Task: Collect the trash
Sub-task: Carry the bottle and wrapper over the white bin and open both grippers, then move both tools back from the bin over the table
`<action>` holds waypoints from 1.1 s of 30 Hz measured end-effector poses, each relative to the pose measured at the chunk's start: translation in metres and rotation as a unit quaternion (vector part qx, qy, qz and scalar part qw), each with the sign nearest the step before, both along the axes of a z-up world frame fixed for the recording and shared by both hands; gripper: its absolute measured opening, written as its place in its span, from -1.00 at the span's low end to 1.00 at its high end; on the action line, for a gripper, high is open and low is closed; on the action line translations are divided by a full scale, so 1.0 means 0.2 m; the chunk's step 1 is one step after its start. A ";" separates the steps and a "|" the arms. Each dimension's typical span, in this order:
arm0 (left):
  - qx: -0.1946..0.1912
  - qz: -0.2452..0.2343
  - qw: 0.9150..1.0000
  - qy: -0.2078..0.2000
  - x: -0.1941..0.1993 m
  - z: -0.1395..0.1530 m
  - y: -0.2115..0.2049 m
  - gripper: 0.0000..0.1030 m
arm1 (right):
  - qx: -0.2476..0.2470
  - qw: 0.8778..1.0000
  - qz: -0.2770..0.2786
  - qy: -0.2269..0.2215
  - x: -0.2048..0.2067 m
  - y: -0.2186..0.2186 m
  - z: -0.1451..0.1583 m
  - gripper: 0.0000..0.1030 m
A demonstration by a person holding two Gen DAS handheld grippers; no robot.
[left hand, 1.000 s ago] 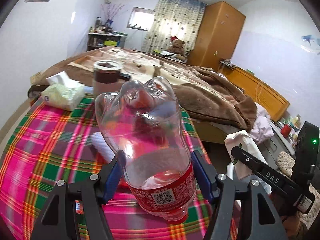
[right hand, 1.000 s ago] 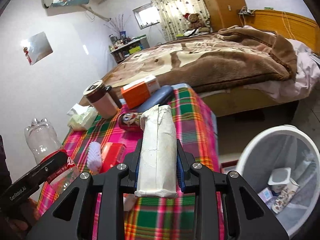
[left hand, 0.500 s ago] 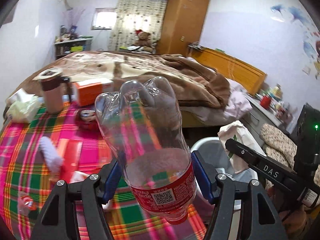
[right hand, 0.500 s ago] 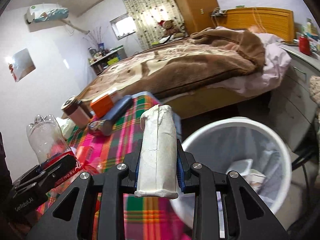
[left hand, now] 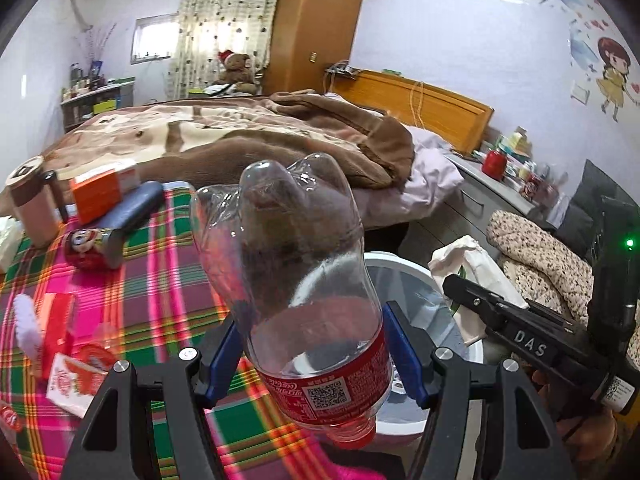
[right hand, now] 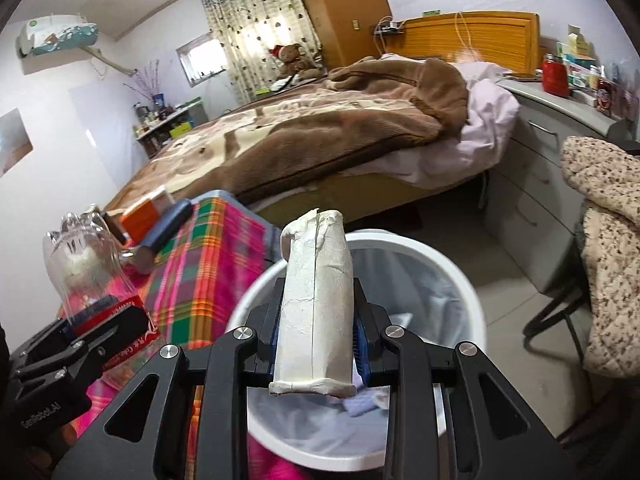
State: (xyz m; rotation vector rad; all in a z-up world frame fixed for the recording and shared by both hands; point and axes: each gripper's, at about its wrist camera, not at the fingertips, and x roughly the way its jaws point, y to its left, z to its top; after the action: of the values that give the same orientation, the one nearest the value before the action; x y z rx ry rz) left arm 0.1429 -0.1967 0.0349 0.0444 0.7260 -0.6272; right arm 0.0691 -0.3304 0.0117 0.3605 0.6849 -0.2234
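The wide bed (right hand: 320,128) under its brown and cream plush blanket fills the room at your twelve o'clock. Nearer, at your nine o'clock, the worktop (left hand: 160,280) wears a pink, green and orange plaid cloth. The round white plastic bin (right hand: 460,280) with a thin clear liner stands on the floor just beside the worktop's edge, some scraps lying at its bottom.

Your left tongs (left hand: 316,354) pinch a clear empty plastic bottle with a red label (left hand: 296,272) at its labelled part, the red cap pointing back toward you and the lobed base pointing away; it hangs over the worktop's edge with the bin rim behind it at two o'clock. Your right tongs (right hand: 316,334) grip a flattened off-white paper tube (right hand: 316,300) between the blue pads, and it sits directly above the open bin.

On the worktop at ten o'clock stand a brown lidded cup (left hand: 32,200) and an orange and white carton (left hand: 104,190), with a dark grey pouch (left hand: 132,210) beside them and a red can (left hand: 90,244) lying on its side.
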 end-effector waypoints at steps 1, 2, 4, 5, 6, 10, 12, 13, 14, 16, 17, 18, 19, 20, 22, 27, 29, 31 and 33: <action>0.006 0.000 1.000 -0.005 0.00 -0.01 -0.03 0.30 | -0.002 1.000 0.000 0.005 0.00 -0.02 -0.01 -0.44; 0.011 -0.002 1.000 -0.012 -0.01 -0.02 -0.05 0.30 | -0.004 1.000 0.001 0.011 0.00 -0.03 -0.03 -0.44; 0.012 -0.007 1.000 -0.009 -0.01 -0.04 -0.10 0.30 | -0.009 1.000 -0.001 0.022 0.00 -0.05 -0.06 -0.44; 0.010 -0.011 1.000 -0.004 0.00 -0.05 -0.11 0.30 | -0.010 1.000 0.000 0.027 0.00 -0.07 -0.08 -0.44; 0.010 -0.013 1.000 -0.002 0.00 -0.06 -0.13 0.30 | -0.010 0.999 0.002 0.034 0.01 -0.07 -0.10 -0.43; 0.019 -0.014 1.000 0.001 0.01 -0.10 -0.17 0.30 | -0.008 0.999 0.010 0.043 0.00 -0.09 -0.14 -0.42; 0.023 -0.015 1.000 -0.001 0.02 -0.11 -0.19 0.30 | -0.012 0.999 0.009 0.045 0.01 -0.10 -0.14 -0.39; 0.024 -0.016 1.000 0.001 0.02 -0.12 -0.20 0.31 | -0.012 0.999 0.009 0.045 0.00 -0.10 -0.15 -0.34; 0.023 -0.016 1.000 0.004 0.03 -0.13 -0.20 0.31 | -0.012 0.999 0.009 0.046 0.00 -0.11 -0.15 -0.34; 0.023 -0.019 0.999 0.017 0.04 -0.14 -0.21 0.31 | -0.013 0.999 0.007 0.049 0.00 -0.12 -0.15 -0.34; 0.023 -0.020 0.999 0.020 0.05 -0.15 -0.21 0.31 | -0.015 0.999 0.006 0.051 0.00 -0.13 -0.16 -0.33; 0.021 -0.020 0.999 0.022 0.05 -0.16 -0.21 0.31 | -0.015 0.998 0.005 0.053 0.00 -0.13 -0.16 -0.28; 0.021 -0.018 0.999 0.023 0.05 -0.17 -0.21 0.31 | -0.016 0.998 0.004 0.055 -0.01 -0.13 -0.16 -0.20; 0.022 -0.019 0.999 0.025 0.05 -0.17 -0.21 0.31 | -0.016 0.998 0.004 0.056 0.00 -0.13 -0.17 -0.17; 0.020 -0.019 0.999 0.023 0.04 -0.17 -0.21 0.34 | -0.017 0.998 0.006 0.060 0.00 -0.13 -0.18 -0.01; 0.015 -0.015 1.000 0.020 0.04 -0.16 -0.20 0.44 | -0.018 0.998 0.003 0.053 -0.01 -0.12 -0.16 0.25; 0.019 -0.011 1.000 0.015 0.03 -0.15 -0.18 0.44 | -0.015 0.999 0.000 0.049 -0.02 -0.12 -0.15 0.25; 0.017 -0.008 1.000 0.013 0.02 -0.14 -0.16 0.44 | -0.011 0.999 0.000 0.045 -0.02 -0.12 -0.14 0.25; 0.014 -0.006 1.000 0.014 0.02 -0.13 -0.15 0.44 | -0.009 0.999 -0.002 0.042 -0.03 -0.12 -0.14 0.25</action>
State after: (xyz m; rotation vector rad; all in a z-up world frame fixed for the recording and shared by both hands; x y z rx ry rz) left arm 0.1466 -0.2258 0.0094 0.0655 0.7629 -0.6306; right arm 0.0641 -0.3539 -0.0154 0.3376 0.7651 -0.2495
